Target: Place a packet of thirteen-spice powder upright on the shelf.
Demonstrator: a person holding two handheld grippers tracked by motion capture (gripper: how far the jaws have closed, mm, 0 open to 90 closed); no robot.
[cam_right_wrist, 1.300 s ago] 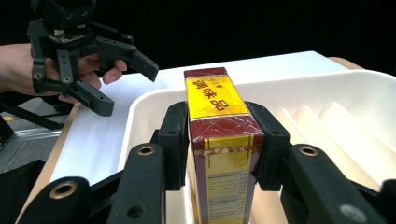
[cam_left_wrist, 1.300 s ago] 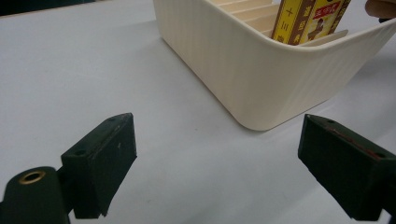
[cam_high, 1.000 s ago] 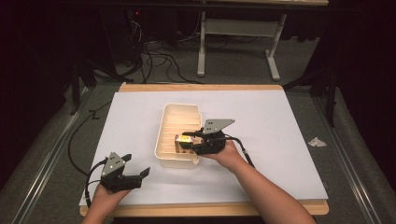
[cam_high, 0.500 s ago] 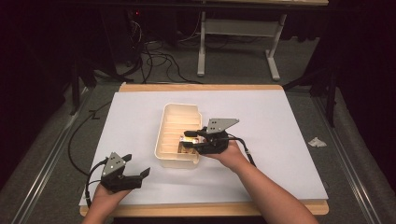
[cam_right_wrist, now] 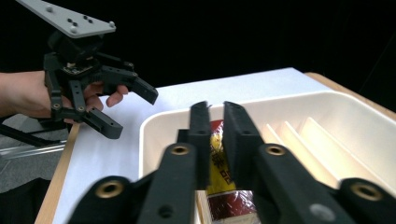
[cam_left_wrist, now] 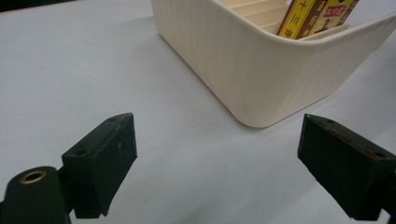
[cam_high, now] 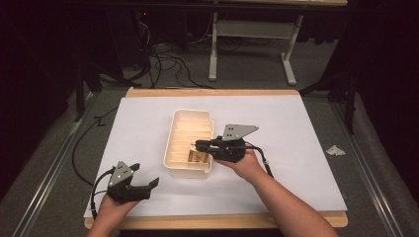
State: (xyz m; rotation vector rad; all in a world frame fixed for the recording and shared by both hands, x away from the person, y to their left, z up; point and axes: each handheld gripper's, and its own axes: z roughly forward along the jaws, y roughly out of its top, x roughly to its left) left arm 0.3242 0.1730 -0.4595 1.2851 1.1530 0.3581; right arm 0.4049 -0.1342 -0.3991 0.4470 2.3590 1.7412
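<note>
On wooden table (cam_high: 212, 93), white sheet (cam_high: 306, 148), grey floor (cam_high: 247, 69)

A small yellow-and-red packet (cam_high: 198, 155) is seen standing tilted in the near right corner of the cream slotted tray (cam_high: 180, 148), propped against a divider, its printed face turned upward.

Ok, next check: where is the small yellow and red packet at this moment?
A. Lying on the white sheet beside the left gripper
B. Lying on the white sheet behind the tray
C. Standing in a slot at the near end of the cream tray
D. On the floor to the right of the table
C: the yellow and red packet stands between dividers at the near end of the cream tray, by the right gripper, which reaches over the rim.
</note>
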